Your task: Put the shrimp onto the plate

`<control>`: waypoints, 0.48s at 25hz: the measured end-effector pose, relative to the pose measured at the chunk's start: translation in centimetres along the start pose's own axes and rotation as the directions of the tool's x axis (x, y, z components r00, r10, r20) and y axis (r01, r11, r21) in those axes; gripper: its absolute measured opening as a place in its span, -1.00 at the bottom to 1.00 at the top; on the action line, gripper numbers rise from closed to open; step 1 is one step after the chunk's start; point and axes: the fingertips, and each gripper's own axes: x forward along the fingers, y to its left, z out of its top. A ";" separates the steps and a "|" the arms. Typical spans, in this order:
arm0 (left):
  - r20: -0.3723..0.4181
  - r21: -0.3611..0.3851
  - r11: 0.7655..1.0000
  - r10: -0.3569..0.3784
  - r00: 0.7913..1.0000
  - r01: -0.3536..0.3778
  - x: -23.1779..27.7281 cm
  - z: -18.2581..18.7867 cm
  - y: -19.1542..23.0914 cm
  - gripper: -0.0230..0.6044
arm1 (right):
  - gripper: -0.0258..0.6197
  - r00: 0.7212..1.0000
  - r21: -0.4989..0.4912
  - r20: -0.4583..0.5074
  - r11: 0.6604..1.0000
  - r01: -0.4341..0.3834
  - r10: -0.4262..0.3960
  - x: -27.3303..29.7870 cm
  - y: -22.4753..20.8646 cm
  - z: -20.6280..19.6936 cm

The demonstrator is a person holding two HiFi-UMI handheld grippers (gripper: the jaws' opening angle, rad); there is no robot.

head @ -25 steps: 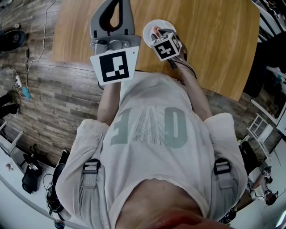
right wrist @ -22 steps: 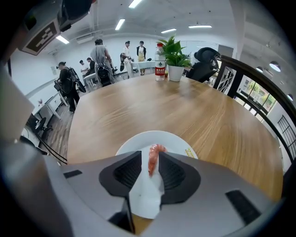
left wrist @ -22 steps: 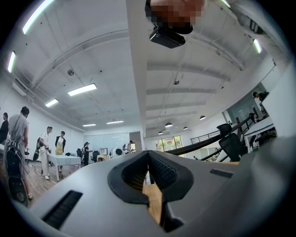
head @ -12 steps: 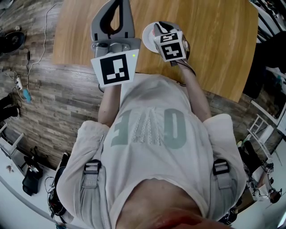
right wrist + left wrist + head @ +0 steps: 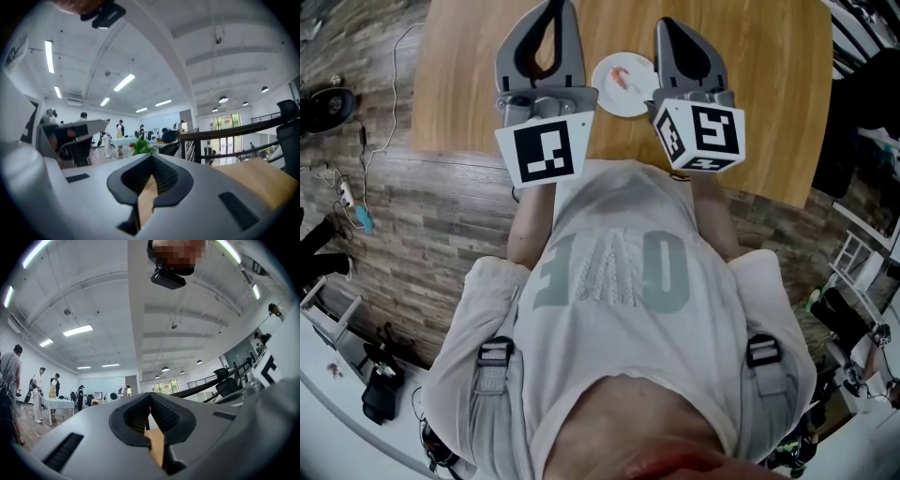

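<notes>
The small orange shrimp [image 5: 622, 77] lies on the round white plate [image 5: 607, 92] on the light wooden desk [image 5: 769, 94]. Both grey hand-held grippers are lifted clear of it: the left hand-held gripper [image 5: 551, 14] has its jaws together and empty, and the right hand-held gripper [image 5: 670, 28] has jaws closing tight on nothing.

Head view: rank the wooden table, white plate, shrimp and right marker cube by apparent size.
wooden table
marker cube and white plate: cube looks slightly bigger but sits nearer the camera, so unranked
shrimp
</notes>
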 end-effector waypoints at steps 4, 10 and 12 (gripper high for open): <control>0.023 0.014 0.999 -0.052 0.998 0.052 0.6 0.2 -1.5 -0.90 | -0.86 0.982 -0.080 0.185 0.995 0.057 -0.041 -3.1 -0.9 4.4; 0.032 0.012 0.994 -0.110 0.993 0.110 0.9 0.1 -3.5 -0.89 | -0.86 0.975 -0.093 0.200 0.988 0.120 -0.100 -4.8 -2.3 5.2; 0.037 0.012 0.992 -0.123 0.992 0.122 1.0 0.3 -4.0 -0.89 | -0.86 0.975 -0.084 0.193 0.988 0.126 -0.108 -4.8 -2.6 5.1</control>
